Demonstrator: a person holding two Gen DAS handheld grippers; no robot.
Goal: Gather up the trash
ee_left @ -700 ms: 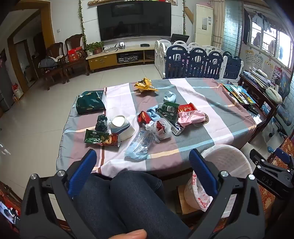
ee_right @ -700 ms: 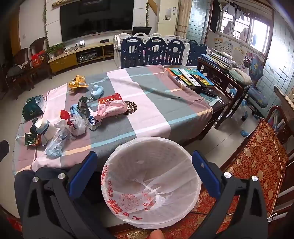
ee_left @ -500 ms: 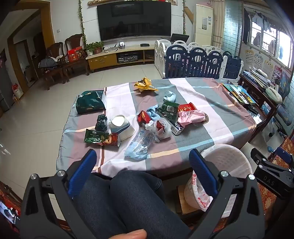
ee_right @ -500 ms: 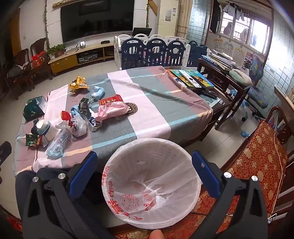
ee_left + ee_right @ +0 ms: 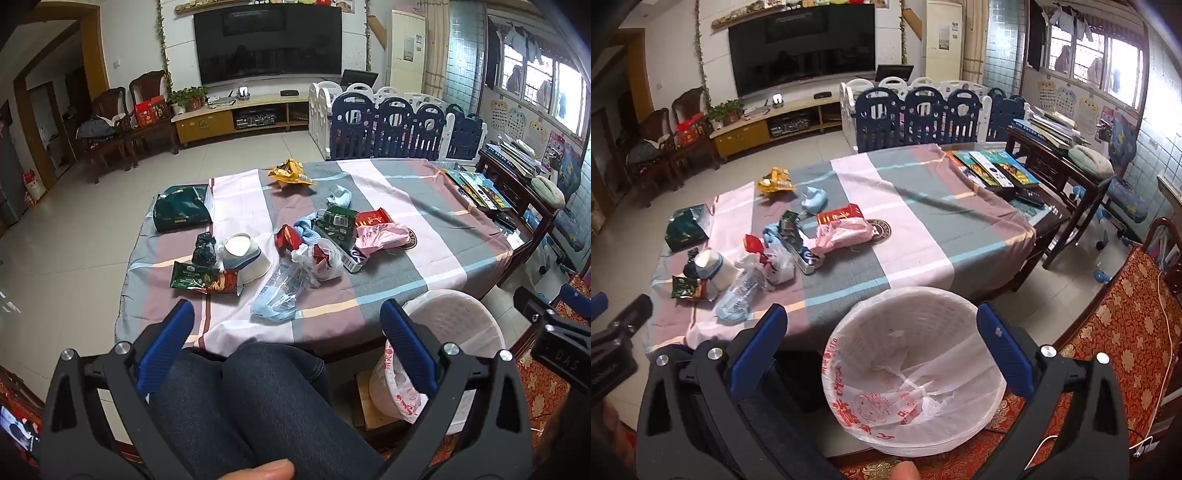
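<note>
Hovering wide-jawed, both grippers [image 5: 284,343] [image 5: 882,343] short of table edge [image 5: 258,332]

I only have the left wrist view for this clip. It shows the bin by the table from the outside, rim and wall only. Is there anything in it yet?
Observer: The right wrist view looks straight down into the bin. I see only its white liner with red print, and no trash that I can make out.
Operator: And the right gripper? I get only a black edge of it.
Observer: The right gripper is open with nothing between its blue pads. In its own view the bin's mouth sits between the two fingers.
</note>
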